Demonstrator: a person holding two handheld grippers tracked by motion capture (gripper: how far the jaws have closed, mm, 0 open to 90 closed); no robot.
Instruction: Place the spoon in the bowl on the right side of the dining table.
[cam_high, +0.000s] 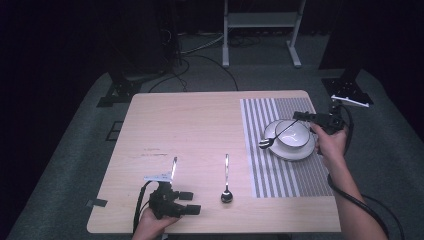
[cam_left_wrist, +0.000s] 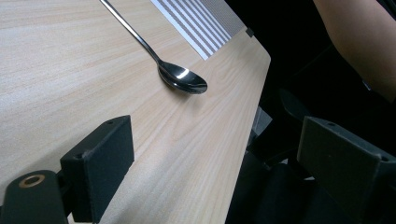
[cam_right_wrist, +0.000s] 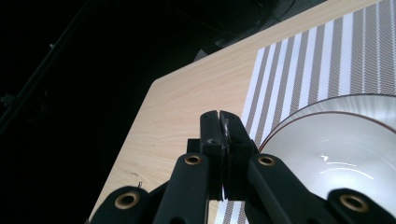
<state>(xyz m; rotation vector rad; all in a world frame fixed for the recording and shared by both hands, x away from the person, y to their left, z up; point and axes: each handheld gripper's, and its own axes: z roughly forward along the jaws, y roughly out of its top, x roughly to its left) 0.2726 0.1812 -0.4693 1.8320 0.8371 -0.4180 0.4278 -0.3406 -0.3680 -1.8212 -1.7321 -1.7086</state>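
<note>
A white bowl (cam_high: 295, 136) stands on a white plate (cam_high: 287, 152) on the striped placemat (cam_high: 270, 170) at the table's right. My right gripper (cam_high: 300, 116) hovers above the bowl's far rim, shut on the handle end of a fork (cam_high: 277, 134). The fork slants down to the left, its tines hanging past the plate's left edge. In the right gripper view the jaws (cam_right_wrist: 220, 121) are pressed together with a thin sliver of metal between them, above the bowl (cam_right_wrist: 336, 163). My left gripper (cam_high: 192, 202) rests open at the table's front edge, left of a spoon (cam_high: 226, 175) (cam_left_wrist: 182, 79).
A table knife (cam_high: 173, 167) lies on the wooden table (cam_high: 190, 125) just beyond the left gripper, parallel to the spoon. A white metal stand (cam_high: 260, 20) and cables sit on the floor behind the table. A person's forearm (cam_left_wrist: 359, 42) crosses the left gripper view's top right.
</note>
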